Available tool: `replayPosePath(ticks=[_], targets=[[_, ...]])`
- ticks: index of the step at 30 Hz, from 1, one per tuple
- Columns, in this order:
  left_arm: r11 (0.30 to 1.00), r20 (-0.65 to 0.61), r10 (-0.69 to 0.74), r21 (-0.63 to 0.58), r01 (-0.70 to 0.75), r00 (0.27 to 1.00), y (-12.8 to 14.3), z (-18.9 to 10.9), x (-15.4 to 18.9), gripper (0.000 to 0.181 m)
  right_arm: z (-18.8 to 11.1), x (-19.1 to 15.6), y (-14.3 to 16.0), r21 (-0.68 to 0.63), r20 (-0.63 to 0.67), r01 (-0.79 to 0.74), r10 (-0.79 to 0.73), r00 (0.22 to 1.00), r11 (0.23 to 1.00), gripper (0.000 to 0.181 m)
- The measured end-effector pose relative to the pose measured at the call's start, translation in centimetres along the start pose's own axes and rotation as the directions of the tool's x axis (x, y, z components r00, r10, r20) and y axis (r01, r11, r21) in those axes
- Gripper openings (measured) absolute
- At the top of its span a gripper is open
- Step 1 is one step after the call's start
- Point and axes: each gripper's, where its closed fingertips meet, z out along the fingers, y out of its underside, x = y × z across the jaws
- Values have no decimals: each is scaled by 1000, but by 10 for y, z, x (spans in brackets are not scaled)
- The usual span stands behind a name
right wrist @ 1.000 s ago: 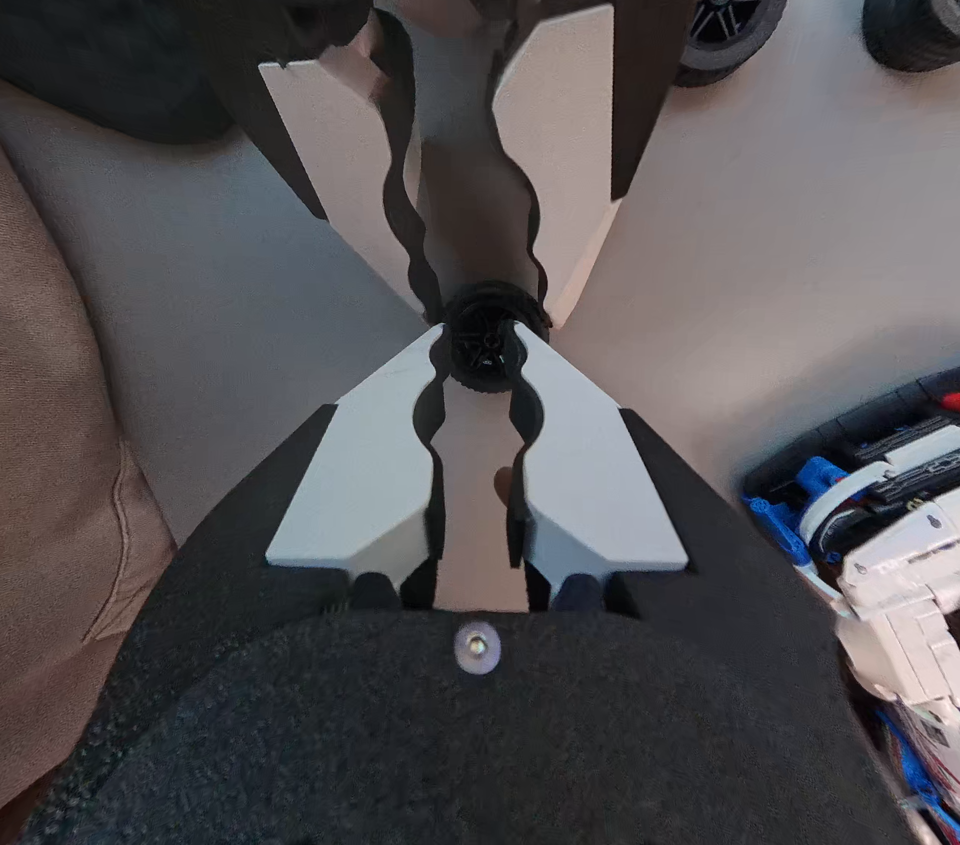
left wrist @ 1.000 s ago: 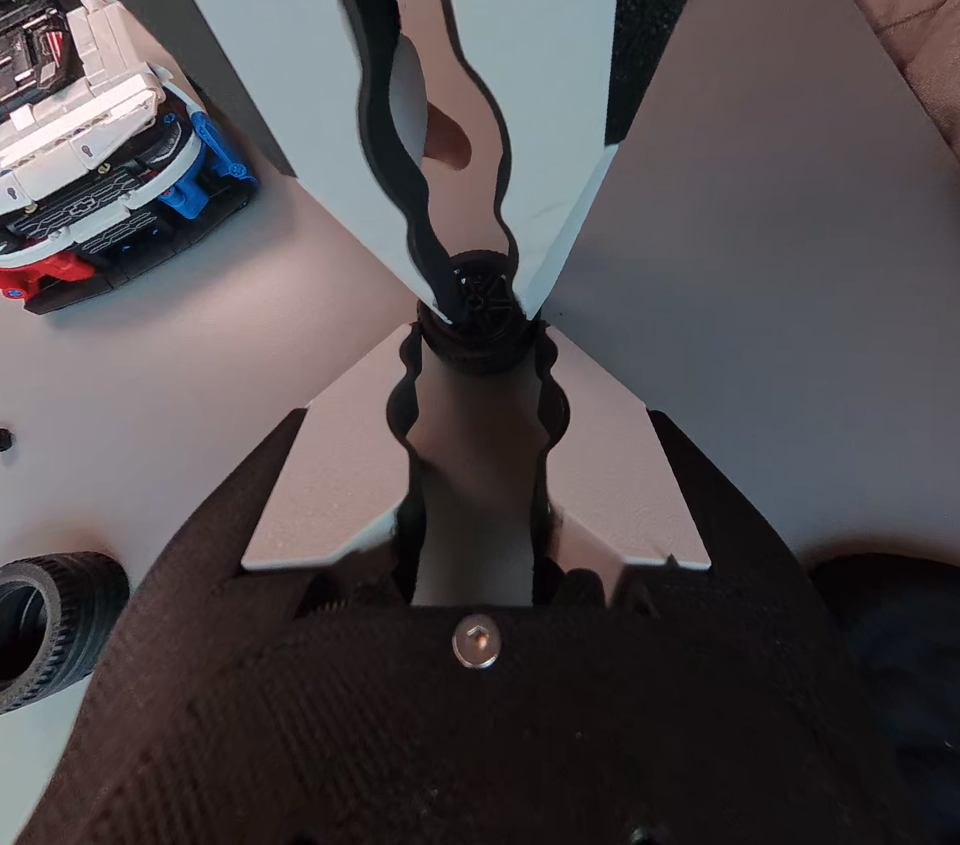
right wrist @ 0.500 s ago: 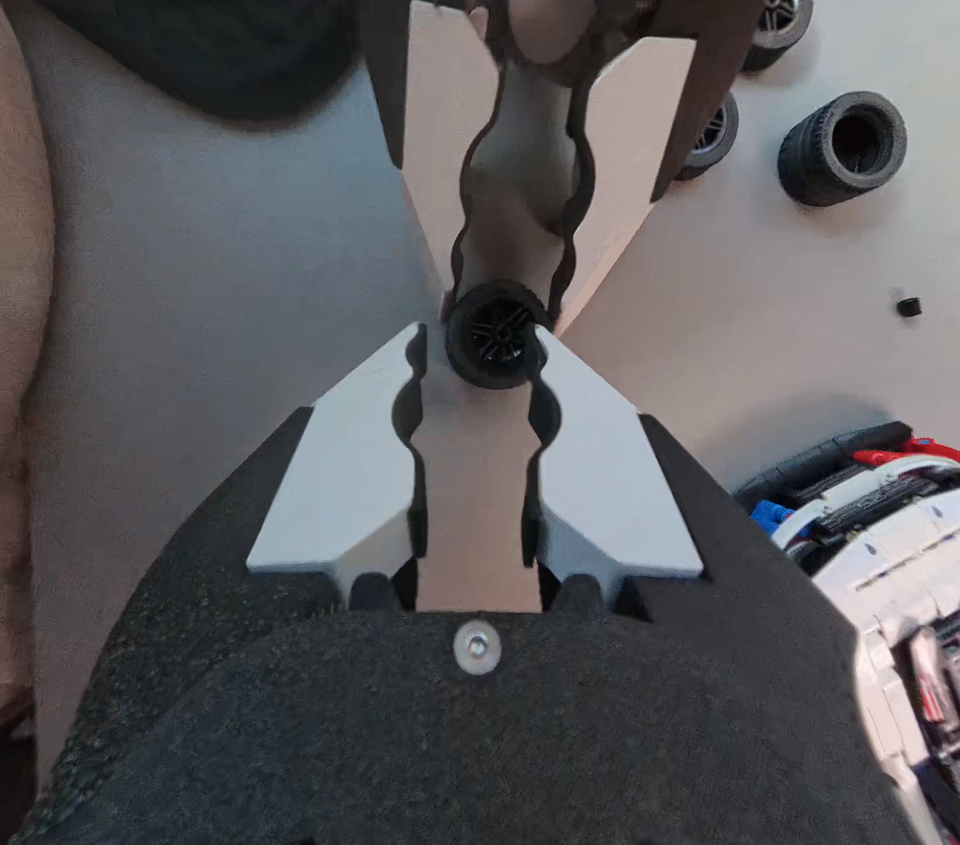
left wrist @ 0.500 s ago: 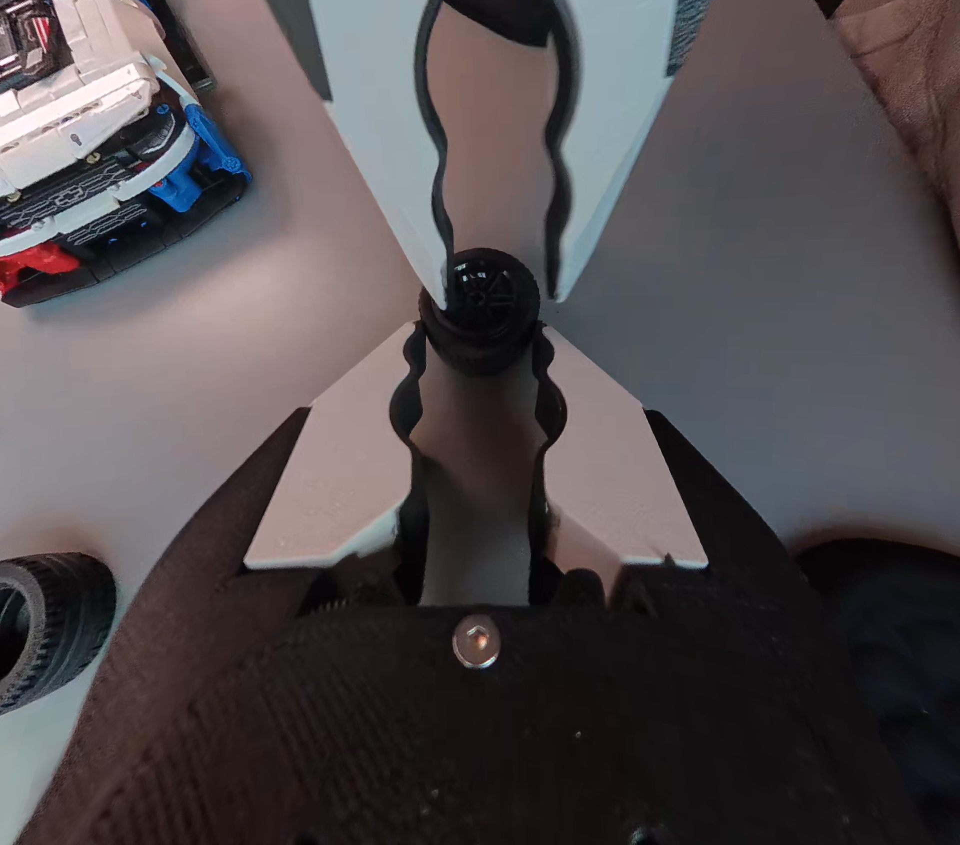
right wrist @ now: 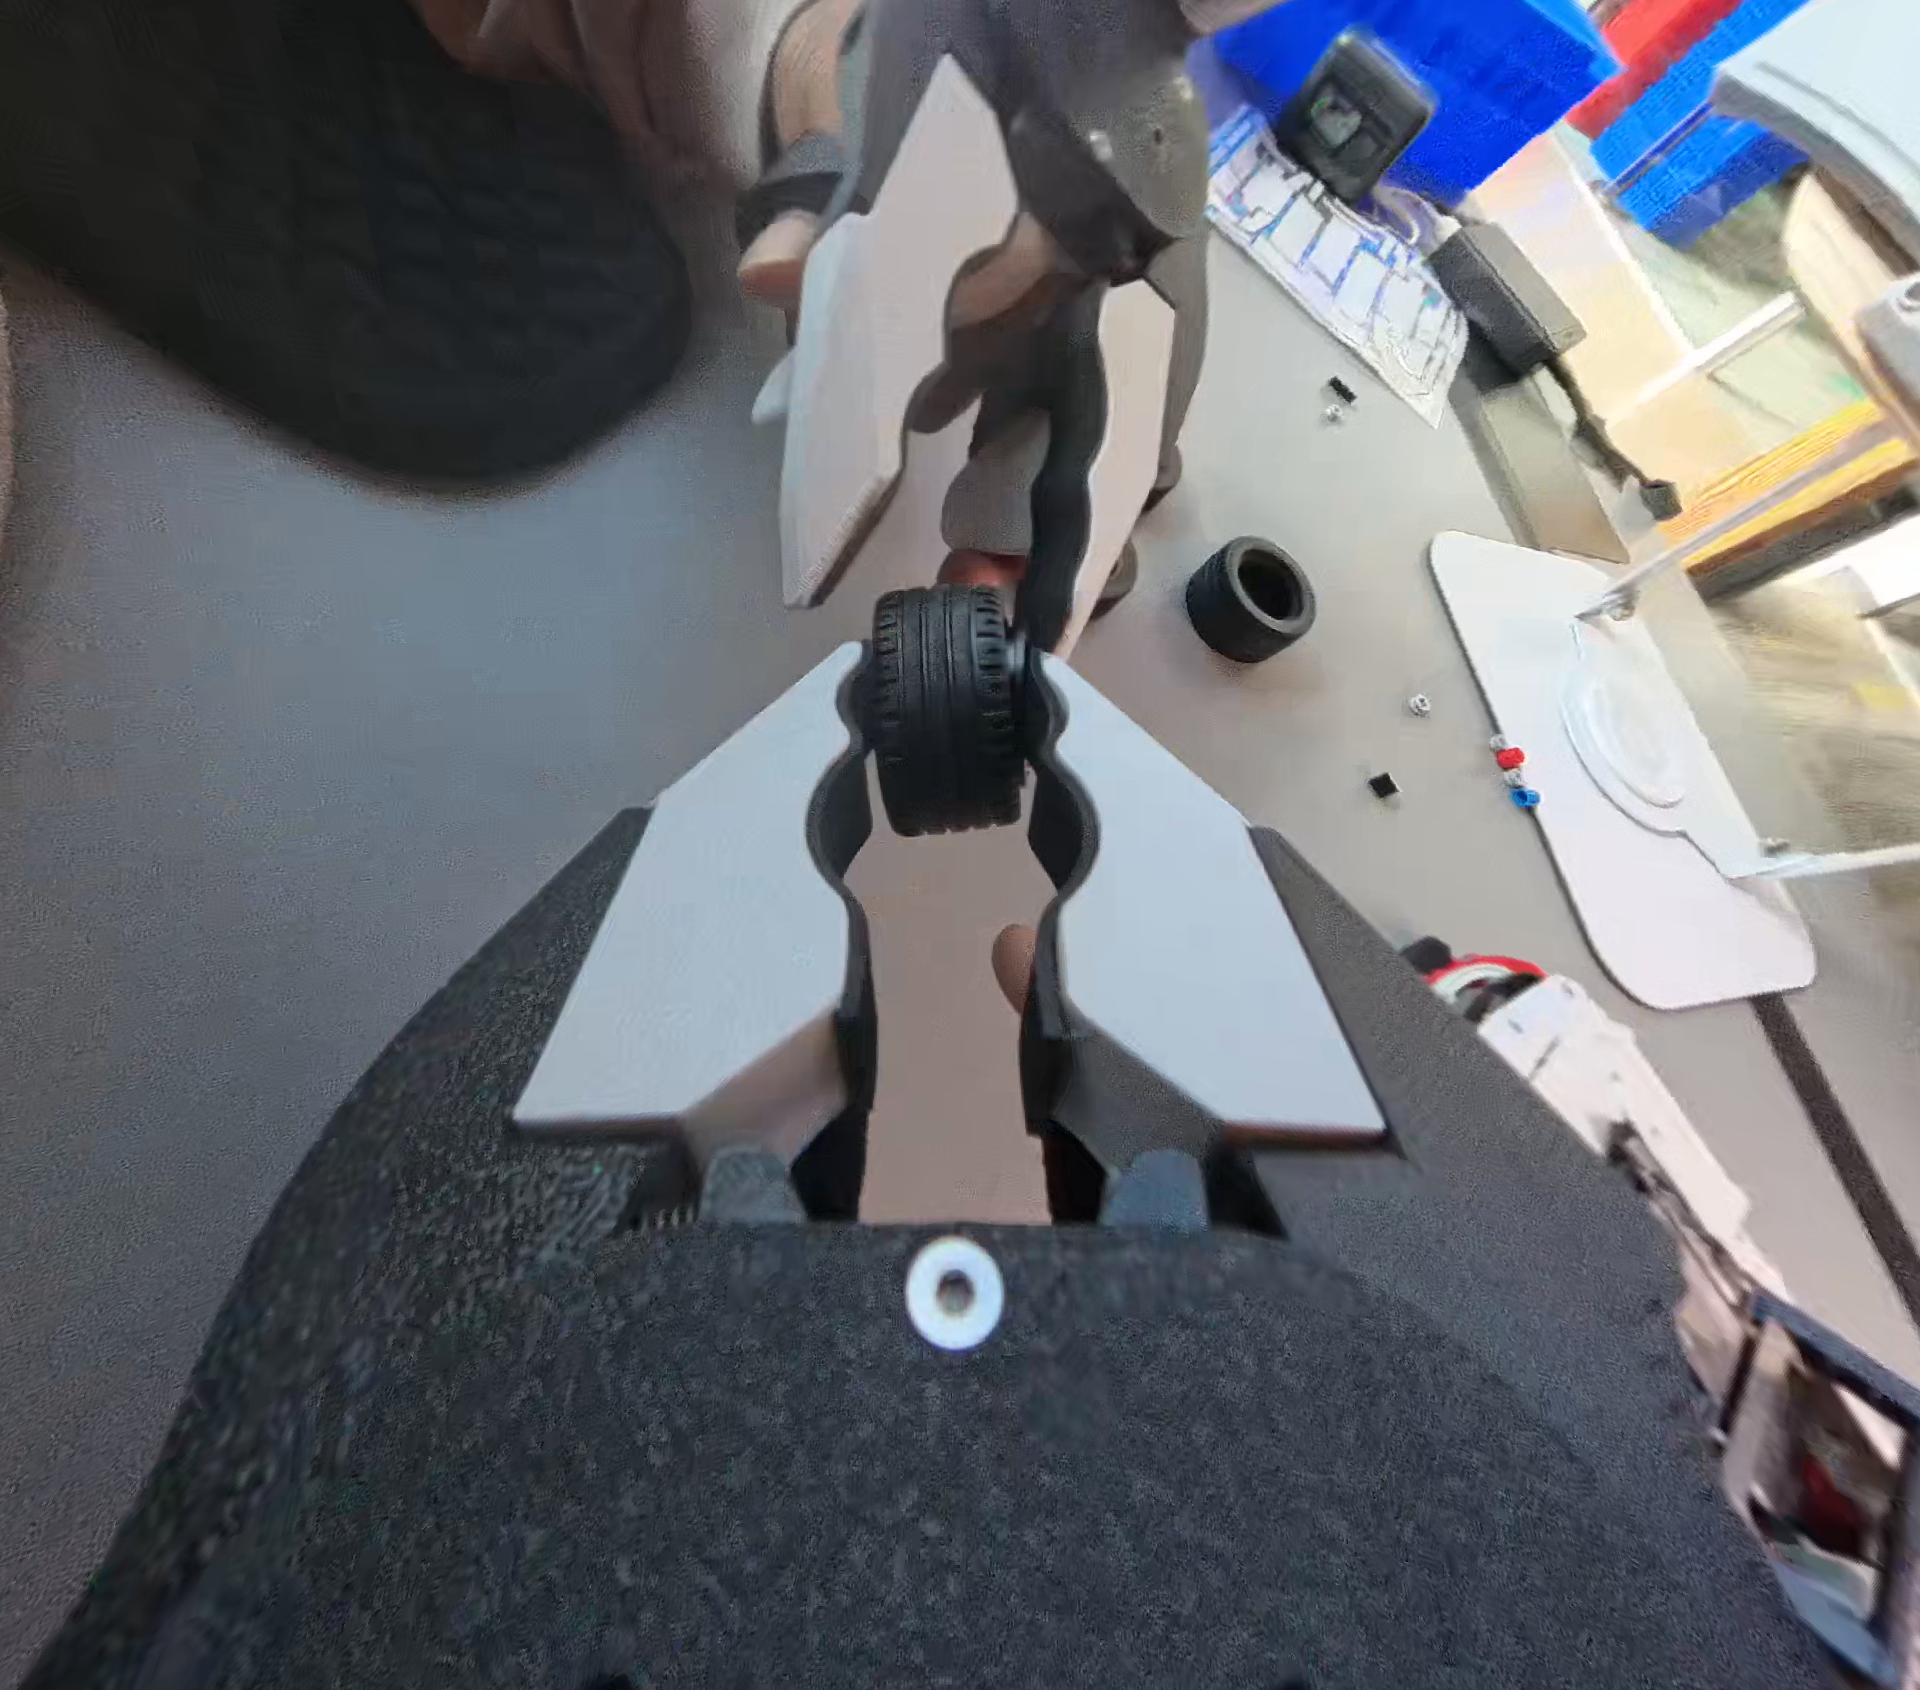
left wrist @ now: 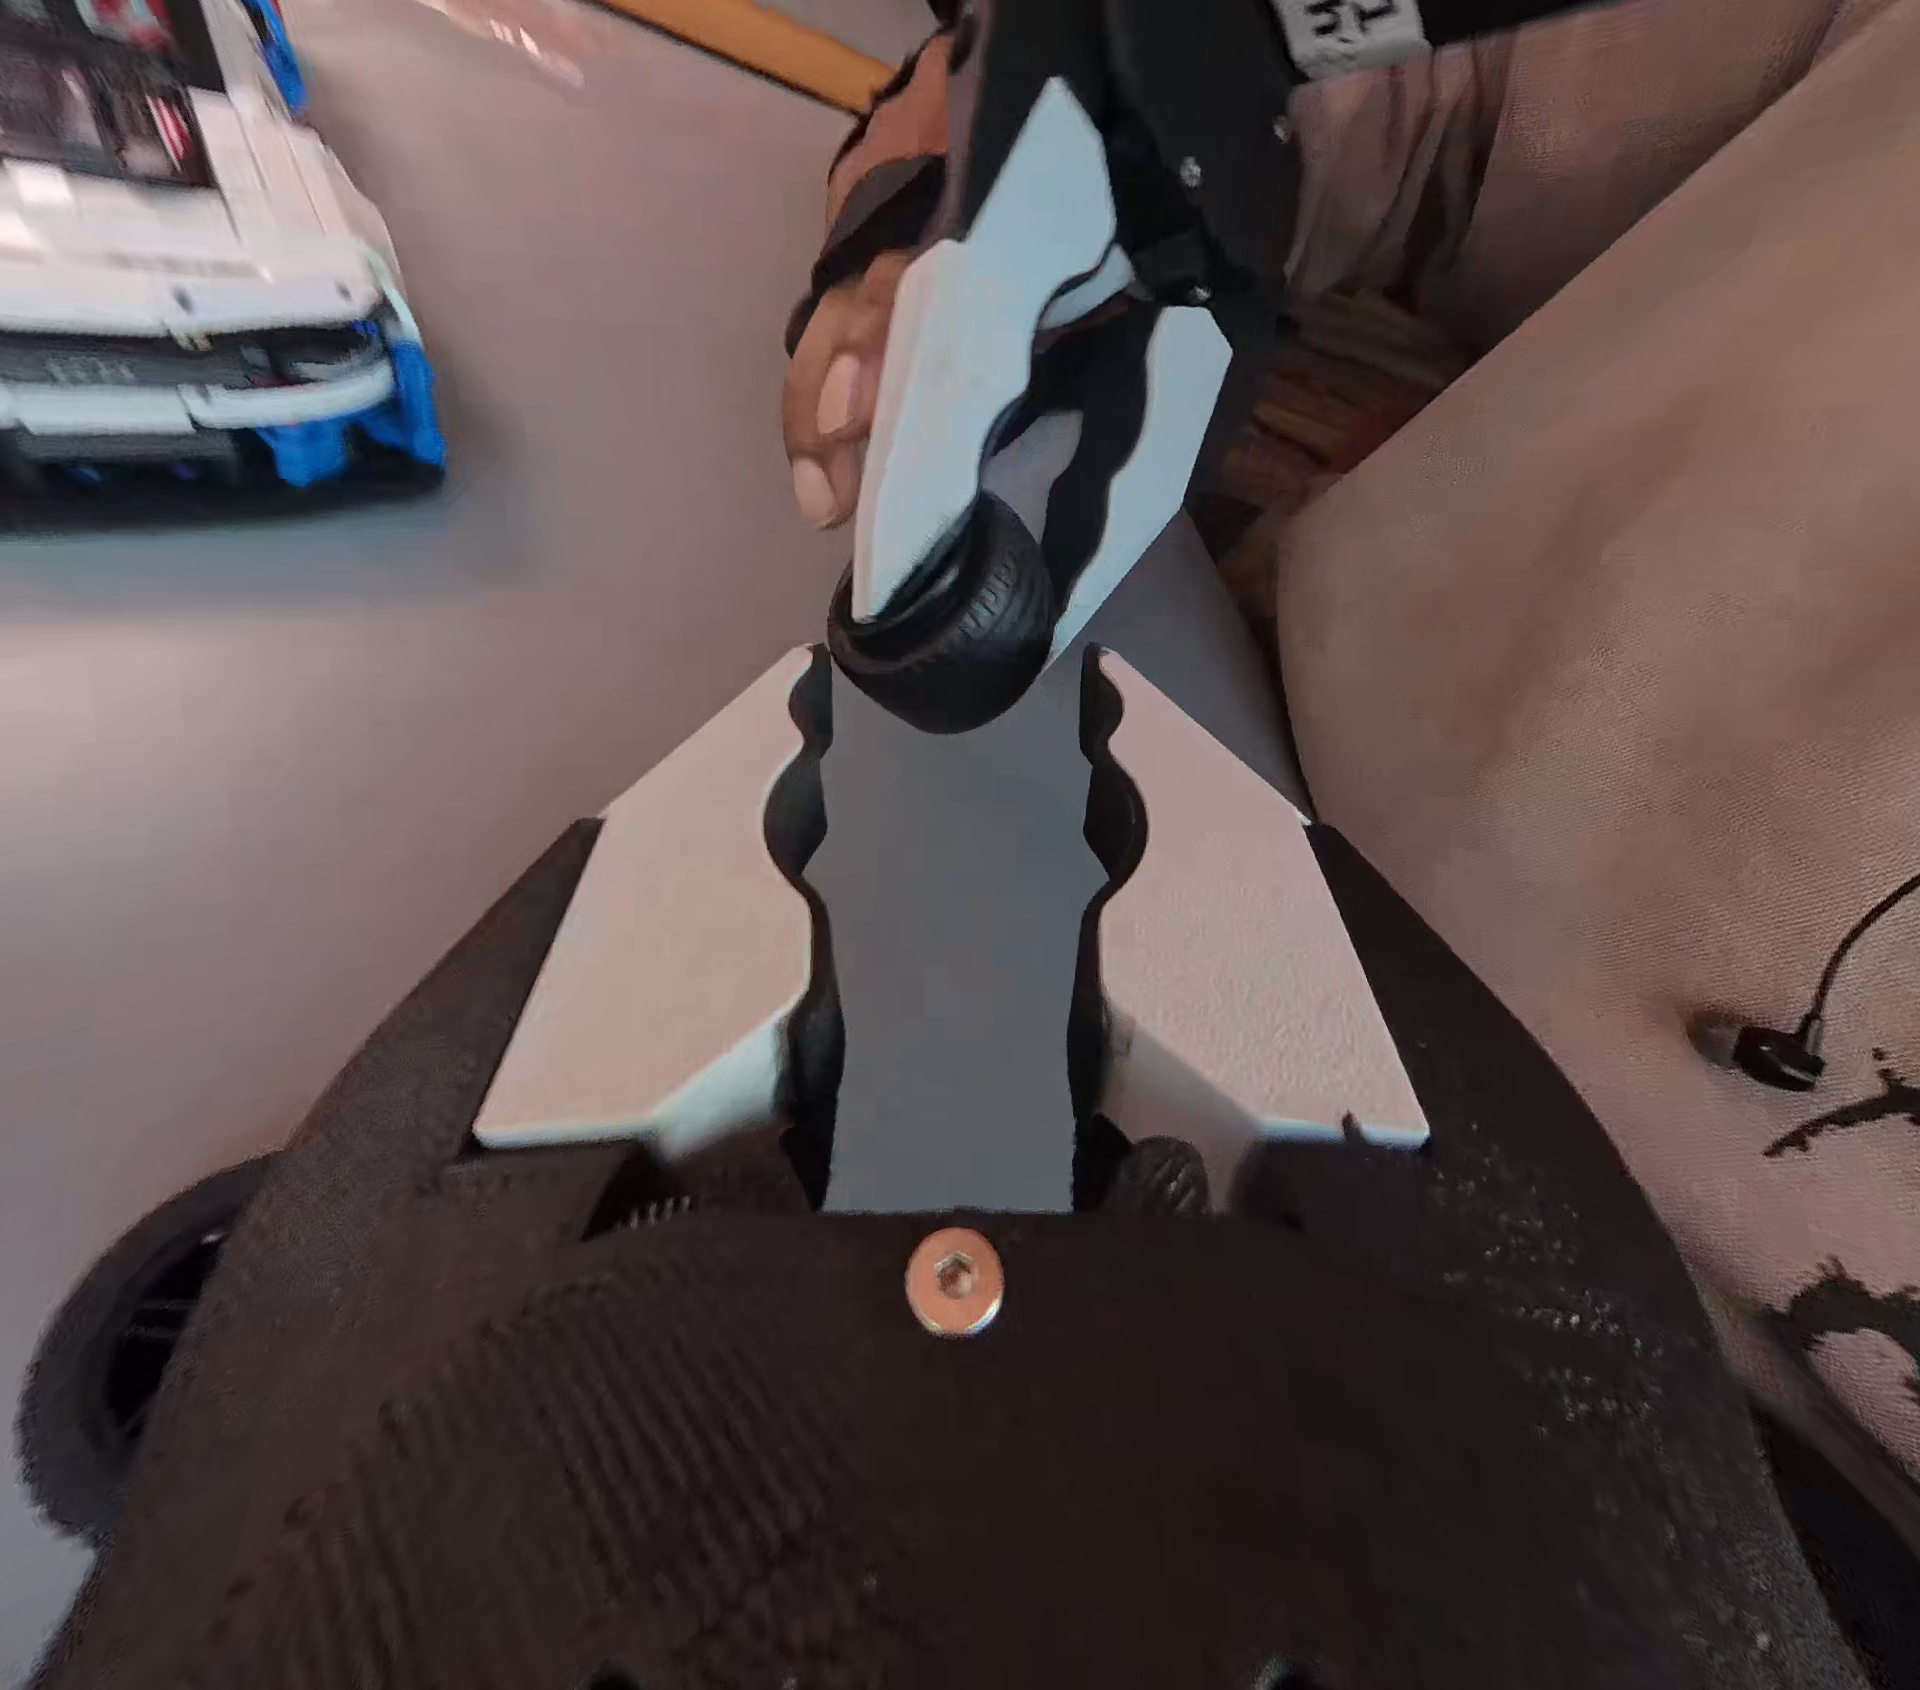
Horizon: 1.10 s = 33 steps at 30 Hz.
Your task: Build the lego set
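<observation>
A black lego wheel [right wrist: 945, 726], a tyre on a rim, sits clamped between the fingers of my right gripper [right wrist: 945, 674], above the grey table [right wrist: 312, 705]. In the left wrist view the same wheel [left wrist: 945, 632] hangs in the right gripper [left wrist: 966, 601], just ahead of my left gripper [left wrist: 956, 664]. The left gripper is open and empty, its jaws standing wide on either side of the wheel without gripping it. The white, blue and black lego car [left wrist: 187, 310] stands at the left and also shows in the right wrist view [right wrist: 1621, 1121].
A loose black tyre [right wrist: 1252, 612] lies on the table beyond the grippers. Another wheel [left wrist: 114, 1328] lies at the lower left. A white board [right wrist: 1621, 861] with small red and blue pieces [right wrist: 1512, 773] beside it is at the right. A person's beige clothing [left wrist: 1610, 601] borders the table. Less than 4 cm separates the two grippers' tips.
Both grippers were clamped on the wheel. Now my left gripper has opened and let go, the right keeps the wheel, and both have tilted up from the table.
</observation>
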Motion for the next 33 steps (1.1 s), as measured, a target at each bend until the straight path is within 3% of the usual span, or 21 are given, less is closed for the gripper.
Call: replayPosePath(ticks=[3,7,9,14,21,24,27,30,33], targets=[[971,168,230,31,-239,959,-17,-8,1,42,-14,11,-19,177,35,-229,226,973,957,24],[945,232,303,51,-323,924,-29,-9,6,32,-18,15,-29,279,66,-316,310,948,907,24],[956,204,263,74,-283,943,-29,-12,5,21,-20,12,-30,303,105,-329,312,944,894,24],[974,142,187,104,-202,972,-24,-12,5,19,-18,7,-26,304,146,-351,321,936,886,23],[988,-56,52,146,-43,997,-15,-8,15,17,-21,-9,-26,247,247,-345,286,926,906,23],[986,-160,-24,160,50,987,-16,-6,23,17,-25,-14,-30,234,369,-465,365,855,854,22],[966,-232,-110,202,158,966,-25,-7,24,16,-31,-8,-37,228,526,-678,498,690,698,22],[956,-100,-119,258,141,988,-32,-14,4,21,-22,14,-28,254,491,-744,580,649,618,23],[969,82,-52,245,30,995,-35,-19,-8,29,-18,29,-23,282,414,-703,578,703,653,24]])
